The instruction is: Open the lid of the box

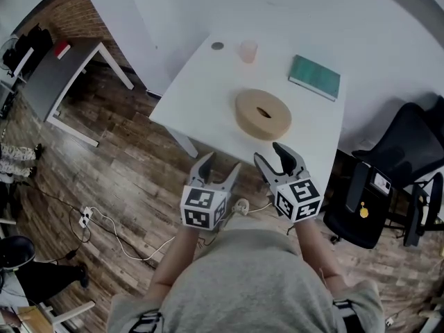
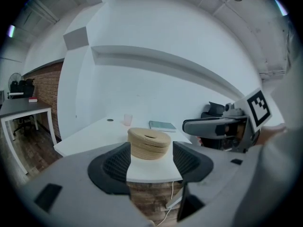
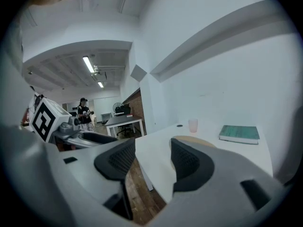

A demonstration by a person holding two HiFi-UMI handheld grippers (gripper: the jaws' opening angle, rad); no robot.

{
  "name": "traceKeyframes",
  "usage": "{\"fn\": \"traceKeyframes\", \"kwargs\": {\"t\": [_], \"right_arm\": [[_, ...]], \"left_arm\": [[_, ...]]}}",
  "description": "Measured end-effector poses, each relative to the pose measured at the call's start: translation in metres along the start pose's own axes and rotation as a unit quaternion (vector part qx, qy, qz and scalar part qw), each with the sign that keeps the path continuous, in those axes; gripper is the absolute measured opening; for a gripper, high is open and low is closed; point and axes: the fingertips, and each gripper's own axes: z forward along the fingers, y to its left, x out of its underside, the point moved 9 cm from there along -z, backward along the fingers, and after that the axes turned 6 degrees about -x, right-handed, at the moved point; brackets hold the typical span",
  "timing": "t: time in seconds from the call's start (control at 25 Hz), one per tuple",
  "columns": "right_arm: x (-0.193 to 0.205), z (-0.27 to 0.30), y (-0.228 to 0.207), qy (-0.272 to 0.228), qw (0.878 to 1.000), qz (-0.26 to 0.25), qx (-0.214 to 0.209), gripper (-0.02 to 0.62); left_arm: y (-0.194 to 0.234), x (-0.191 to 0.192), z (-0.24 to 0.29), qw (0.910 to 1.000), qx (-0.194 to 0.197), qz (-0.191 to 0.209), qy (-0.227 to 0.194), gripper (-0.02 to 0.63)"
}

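A round, pale wooden box [image 1: 263, 114] with a slot in its lid sits near the front of the white table [image 1: 201, 96]. In the left gripper view the box [image 2: 149, 143] stands straight ahead, beyond the jaws. In the right gripper view only a sliver of the box [image 3: 199, 140] shows behind the right jaw. My left gripper [image 1: 220, 171] hangs open over the floor just short of the table's front edge. My right gripper [image 1: 275, 157] is open too, at the table's front edge, a short way from the box. Neither holds anything.
A green book [image 1: 315, 77], a pink cup [image 1: 248, 50] and a small dark disc [image 1: 217, 46] lie at the table's far side. A black office chair [image 1: 388, 186] stands to the right. Cables and a power strip [image 1: 85, 218] lie on the wood floor. A grey desk [image 1: 59, 75] stands at the far left.
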Motion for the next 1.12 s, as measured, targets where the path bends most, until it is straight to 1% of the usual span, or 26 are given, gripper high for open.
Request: {"fn": "traceKeyframes", "kwargs": {"t": [0.28, 0.6, 0.92, 1.12], "right_arm": [[0.001, 0.034, -0.031, 0.030, 1.000, -0.005, -0.001, 0.235], [0.006, 0.067, -0.054, 0.073, 0.997, -0.036, 0.001, 0.233], [0.016, 0.094, -0.080, 0.120, 0.991, -0.060, -0.007, 0.232], [0.022, 0.105, -0.090, 0.151, 0.985, -0.088, -0.015, 0.222]], "left_arm": [[0.011, -0.004, 0.048, 0.9997, 0.013, 0.003, 0.018, 0.253], [0.023, 0.005, 0.094, 0.9984, 0.033, -0.002, 0.047, 0.252], [0.032, 0.022, 0.138, 0.9958, 0.038, 0.004, 0.083, 0.252], [0.035, 0.032, 0.162, 0.9932, 0.043, 0.014, 0.108, 0.252]]}}
